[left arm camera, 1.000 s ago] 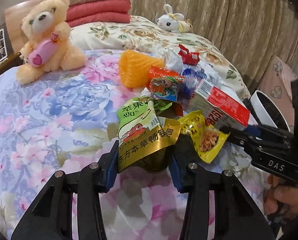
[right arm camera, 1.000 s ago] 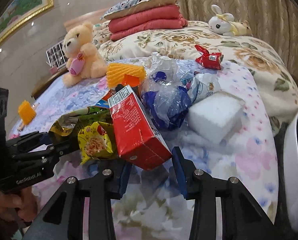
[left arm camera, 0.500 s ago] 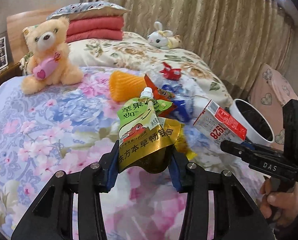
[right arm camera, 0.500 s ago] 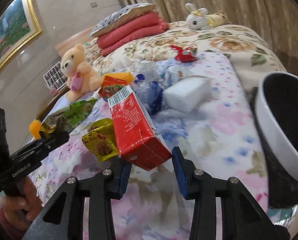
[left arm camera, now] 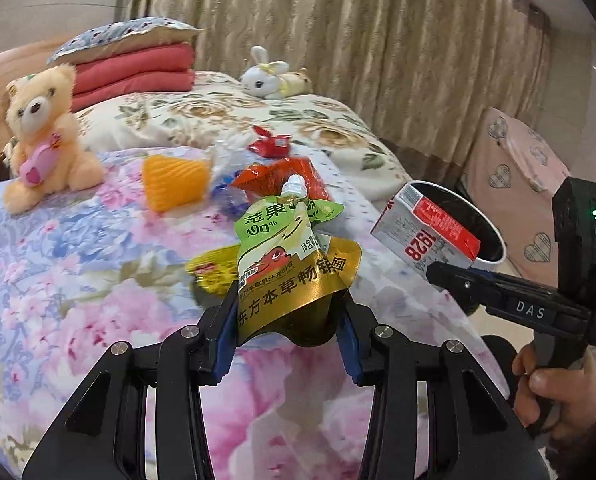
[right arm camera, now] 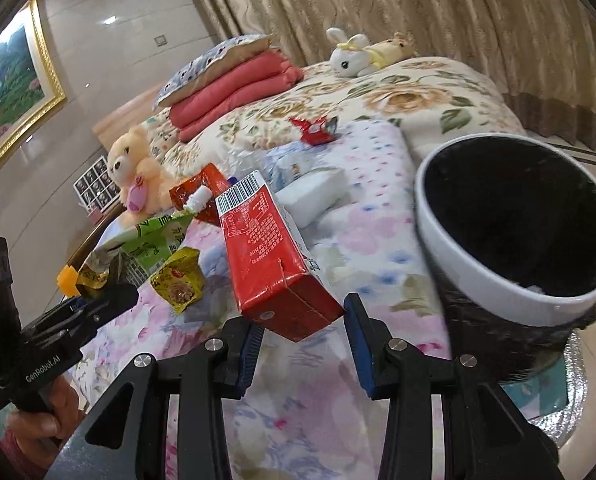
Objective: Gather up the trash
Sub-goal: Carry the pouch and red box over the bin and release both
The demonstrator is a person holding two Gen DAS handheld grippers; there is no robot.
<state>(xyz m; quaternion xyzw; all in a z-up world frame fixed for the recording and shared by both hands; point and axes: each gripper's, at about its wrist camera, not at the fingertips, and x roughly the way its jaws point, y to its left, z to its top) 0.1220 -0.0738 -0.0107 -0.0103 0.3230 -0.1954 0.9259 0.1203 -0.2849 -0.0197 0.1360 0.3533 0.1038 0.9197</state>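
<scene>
While both tongs grip trash (left tongs [left arm camera: 285,320] a juice pouch [left arm camera: 289,264], right tongs [right arm camera: 304,334] a red carton [right arm camera: 269,256] by one corner), the carton could slip before reaching the bin [right arm camera: 478,280].

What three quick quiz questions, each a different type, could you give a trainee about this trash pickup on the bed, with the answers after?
1. True or false: the left tool is shut on the green and gold juice pouch.
2. Multiple choice: the right tool holds A) a yellow snack packet, B) a red drink carton, C) a white foam block.
3. Fill in: in the right wrist view, the white-rimmed trash bin stands to the ____ of the carton.

Key: 1 true. 2 B. 3 right.
</scene>
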